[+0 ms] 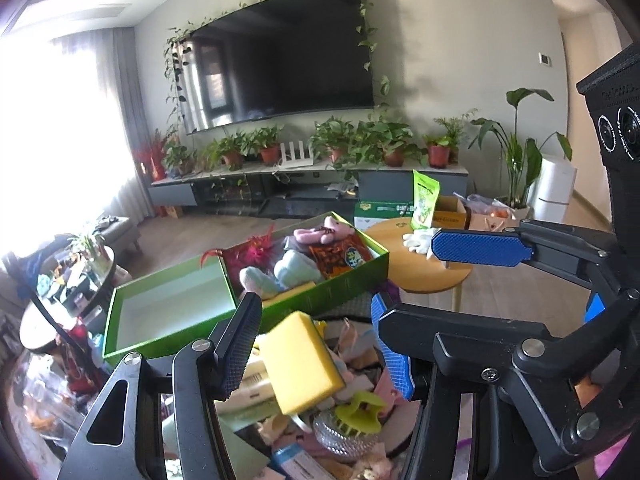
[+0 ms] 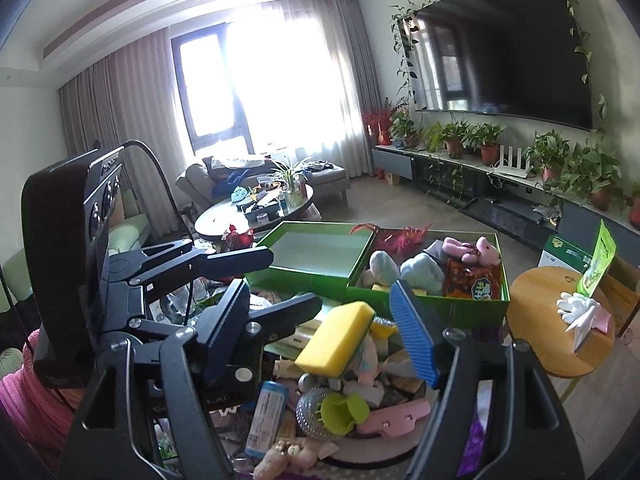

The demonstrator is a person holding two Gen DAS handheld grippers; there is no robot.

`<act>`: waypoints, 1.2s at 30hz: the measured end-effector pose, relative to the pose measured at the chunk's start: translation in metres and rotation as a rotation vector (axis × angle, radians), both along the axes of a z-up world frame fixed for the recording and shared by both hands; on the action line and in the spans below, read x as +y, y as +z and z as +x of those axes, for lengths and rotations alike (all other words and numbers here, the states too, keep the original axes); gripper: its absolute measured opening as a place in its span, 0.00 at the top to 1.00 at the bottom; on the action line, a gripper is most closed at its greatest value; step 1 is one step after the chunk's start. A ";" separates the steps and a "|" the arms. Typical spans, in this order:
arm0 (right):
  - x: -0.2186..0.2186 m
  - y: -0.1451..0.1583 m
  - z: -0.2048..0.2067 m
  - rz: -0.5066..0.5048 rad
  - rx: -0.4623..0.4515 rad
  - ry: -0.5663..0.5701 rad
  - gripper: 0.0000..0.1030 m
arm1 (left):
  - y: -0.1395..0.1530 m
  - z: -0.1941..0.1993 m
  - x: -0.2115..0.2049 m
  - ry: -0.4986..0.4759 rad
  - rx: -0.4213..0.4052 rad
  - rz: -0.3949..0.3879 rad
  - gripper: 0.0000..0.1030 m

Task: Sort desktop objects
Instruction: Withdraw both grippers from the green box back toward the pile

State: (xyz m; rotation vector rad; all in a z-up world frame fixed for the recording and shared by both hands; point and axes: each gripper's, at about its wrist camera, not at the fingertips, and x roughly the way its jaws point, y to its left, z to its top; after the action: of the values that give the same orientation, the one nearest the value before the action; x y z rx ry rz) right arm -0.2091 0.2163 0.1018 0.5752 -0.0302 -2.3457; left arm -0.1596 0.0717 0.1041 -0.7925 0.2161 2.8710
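A yellow sponge with a green scrub edge (image 1: 299, 360) lies tilted on top of a pile of small objects, between the fingers of my open left gripper (image 1: 316, 340); whether a finger touches it is unclear. It also shows in the right wrist view (image 2: 335, 338), between the fingers of my open right gripper (image 2: 320, 316). Behind the pile stands a green two-part box (image 1: 132, 312); its left half is bare, its right half (image 2: 472, 306) holds plush toys and a snack packet. My right gripper's blue fingers (image 1: 480, 245) reach in from the right.
The pile holds a green claw clip (image 2: 342, 410), a glass bowl (image 1: 344, 438), a pink clip (image 2: 400, 418) and a blue-white packet (image 2: 266, 416). A round wooden side table (image 2: 536, 354) with white gloves stands to the right. A dark coffee table (image 2: 224, 216) lies beyond.
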 end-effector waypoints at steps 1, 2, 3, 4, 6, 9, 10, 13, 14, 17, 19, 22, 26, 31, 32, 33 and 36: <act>-0.001 -0.002 0.004 0.001 -0.001 -0.001 0.29 | -0.002 0.003 -0.001 -0.003 -0.001 0.009 0.44; -0.002 -0.003 0.006 0.001 -0.004 0.000 0.29 | -0.004 0.006 -0.002 -0.004 -0.002 0.014 0.44; -0.002 -0.005 0.010 0.001 -0.008 0.000 0.29 | -0.006 0.009 -0.002 -0.001 -0.003 0.014 0.44; -0.003 -0.007 0.014 0.003 -0.010 -0.002 0.29 | -0.008 0.012 -0.001 0.004 -0.002 0.011 0.44; -0.003 -0.012 0.023 0.009 -0.008 -0.010 0.29 | -0.012 0.018 -0.002 0.014 0.000 0.005 0.44; -0.003 -0.021 0.033 0.012 -0.013 -0.021 0.27 | -0.022 0.025 -0.004 0.018 -0.013 0.010 0.44; -0.003 -0.024 0.036 0.011 -0.019 -0.024 0.26 | -0.026 0.027 -0.004 0.019 -0.018 0.010 0.44; -0.003 -0.036 0.045 0.009 -0.037 -0.032 0.26 | -0.036 0.036 -0.005 0.026 -0.018 0.009 0.44; -0.004 -0.038 0.048 0.009 -0.040 -0.034 0.26 | -0.039 0.039 -0.006 0.029 -0.018 0.016 0.44; -0.003 -0.047 0.057 0.012 -0.053 -0.044 0.26 | -0.051 0.048 -0.012 0.042 -0.023 0.044 0.44; -0.004 -0.054 0.063 0.014 -0.067 -0.055 0.26 | -0.059 0.053 -0.017 0.062 -0.033 0.051 0.44; -0.004 -0.066 0.070 0.007 -0.090 -0.069 0.26 | -0.069 0.063 -0.020 0.072 -0.036 0.048 0.44; -0.001 -0.083 0.080 -0.010 -0.122 -0.088 0.26 | -0.077 0.072 -0.027 0.104 -0.022 0.050 0.44; -0.010 -0.101 0.086 0.037 -0.168 -0.080 0.26 | -0.086 0.079 -0.040 0.149 -0.023 0.083 0.44; -0.012 -0.104 0.087 0.053 -0.166 -0.079 0.26 | -0.088 0.079 -0.041 0.151 -0.025 0.082 0.44; -0.015 -0.108 0.089 0.072 -0.163 -0.080 0.26 | -0.089 0.079 -0.041 0.153 -0.028 0.083 0.44; -0.025 -0.121 0.093 0.113 -0.185 -0.065 0.26 | -0.093 0.080 -0.041 0.151 -0.037 0.085 0.44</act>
State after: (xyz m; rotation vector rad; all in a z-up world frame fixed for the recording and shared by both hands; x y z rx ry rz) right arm -0.1165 0.1911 -0.0195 0.8575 -0.0016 -2.3609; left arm -0.0792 0.0311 0.0111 -0.8803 0.0309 2.9792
